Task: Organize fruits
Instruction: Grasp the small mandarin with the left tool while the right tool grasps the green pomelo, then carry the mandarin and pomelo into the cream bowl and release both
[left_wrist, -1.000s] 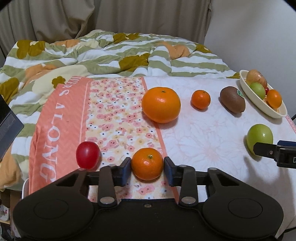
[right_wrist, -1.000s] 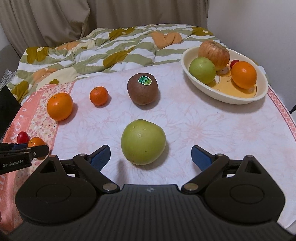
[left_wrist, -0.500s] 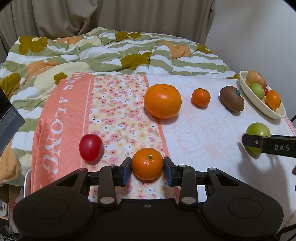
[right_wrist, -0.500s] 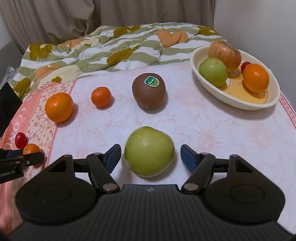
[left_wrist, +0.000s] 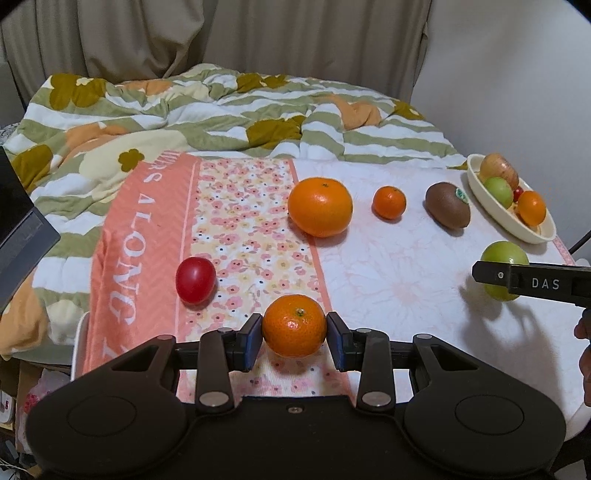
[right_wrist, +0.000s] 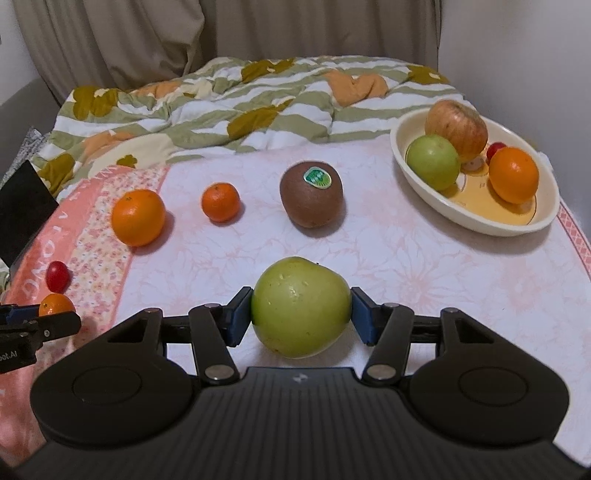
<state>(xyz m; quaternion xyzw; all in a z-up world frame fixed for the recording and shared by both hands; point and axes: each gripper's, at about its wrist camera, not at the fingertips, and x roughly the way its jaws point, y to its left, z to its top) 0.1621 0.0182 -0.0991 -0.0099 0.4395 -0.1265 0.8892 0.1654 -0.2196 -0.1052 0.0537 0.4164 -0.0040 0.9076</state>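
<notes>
My right gripper (right_wrist: 301, 314) has just been closing, pads now against the green apple (right_wrist: 301, 306) at lower centre. Left gripper (left_wrist: 294, 338) holds the small mandarin (left_wrist: 294, 325). Bowl (right_wrist: 476, 218) lies upper right, nearer my right hand.

The brown oval kiwi with a sticker (right_wrist: 311, 194) is taken as landmark on the floral-clothed desk (right_wrist: 406, 266). Left of it lie a small round orange mandarin (right_wrist: 220, 202), then a large round orange (right_wrist: 138, 217). Right of it a cream oval ceramic dish (right_wrist: 476, 218) is set, with fruits in it. Behind it a striped quilted blanket (right_wrist: 258, 110) is spread.
</notes>
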